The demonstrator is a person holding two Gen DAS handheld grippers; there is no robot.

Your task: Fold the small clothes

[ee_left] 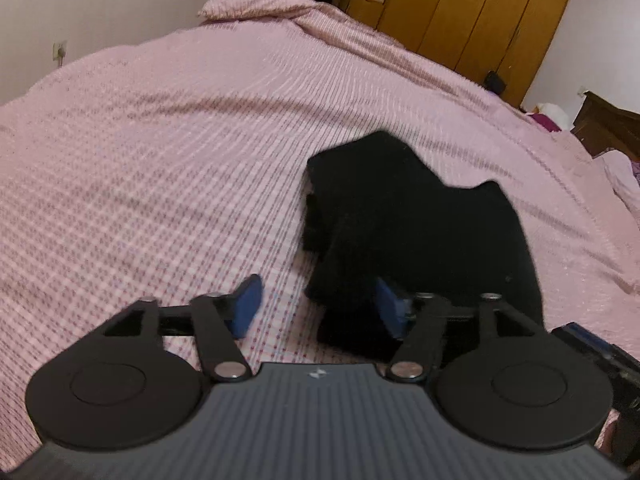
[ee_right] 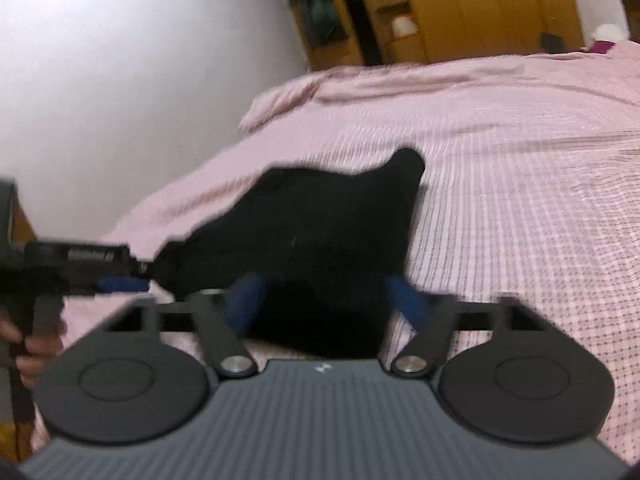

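A small black garment [ee_left: 400, 220] lies bunched on the pink checked bedcover [ee_left: 160, 160]. In the left wrist view my left gripper [ee_left: 320, 306] is open wide. Its right blue pad [ee_left: 390, 308] sits at the garment's near edge, and its left pad [ee_left: 248, 304] is over bare cover. In the right wrist view the garment [ee_right: 320, 220] spreads ahead, and its near fold lies between the blue pads of my right gripper [ee_right: 324, 300], which stand wide apart. The left gripper [ee_right: 108, 282] shows at the garment's left corner, with a hand [ee_right: 36, 344] on its grip.
A wooden wardrobe [ee_left: 480, 12] stands beyond the far side of the bed. A dark wooden headboard [ee_left: 608, 128] is at the right. A wall socket [ee_left: 60, 50] sits on the white wall at left. The bedcover [ee_right: 520, 200] stretches wide to the right of the garment.
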